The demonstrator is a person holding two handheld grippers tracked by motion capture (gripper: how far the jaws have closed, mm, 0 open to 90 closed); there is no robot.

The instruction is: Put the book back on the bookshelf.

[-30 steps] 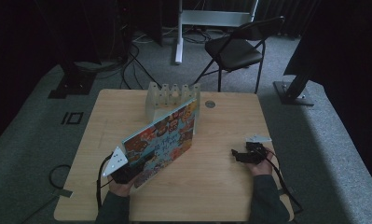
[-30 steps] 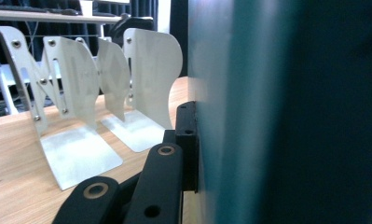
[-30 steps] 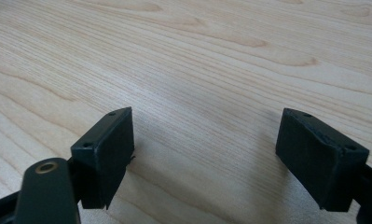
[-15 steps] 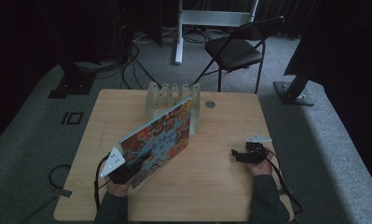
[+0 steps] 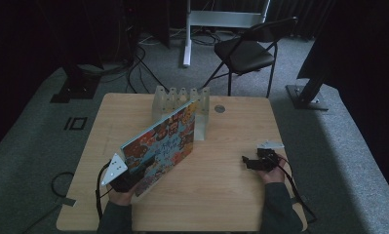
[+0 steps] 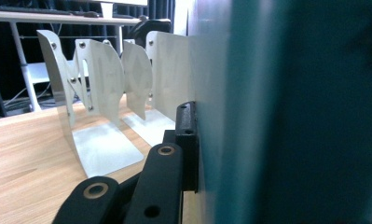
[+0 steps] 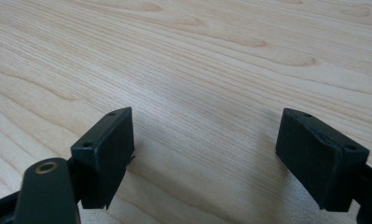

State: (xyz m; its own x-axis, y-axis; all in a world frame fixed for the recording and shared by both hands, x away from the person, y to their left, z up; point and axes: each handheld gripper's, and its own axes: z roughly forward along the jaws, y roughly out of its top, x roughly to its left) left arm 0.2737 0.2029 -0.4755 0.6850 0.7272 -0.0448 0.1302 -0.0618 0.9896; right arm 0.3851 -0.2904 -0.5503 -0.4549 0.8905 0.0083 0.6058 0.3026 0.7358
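A picture book (image 5: 165, 141) with a bright, busy cover is held up off the wooden table (image 5: 221, 195), slanting from front left up toward the back. My left gripper (image 5: 126, 178) is shut on its lower near corner. In the left gripper view one black finger (image 6: 186, 135) presses against the teal book (image 6: 291, 112), which hides the other finger. Just beyond the book's far end stands a rack of pale metal bookends (image 5: 180, 100), seen close as upright plates (image 6: 99, 93). My right gripper (image 5: 248, 163) rests low over the table at the right, open (image 7: 204, 149), with bare wood (image 7: 197, 56) between its pads.
A small round disc (image 5: 220, 109) lies on the table right of the rack. Behind the table a black folding chair (image 5: 245, 51) and a white stand (image 5: 187, 34) sit on grey carpet. Black bases (image 5: 304, 95) and cables (image 5: 60, 185) lie on the floor at both sides.
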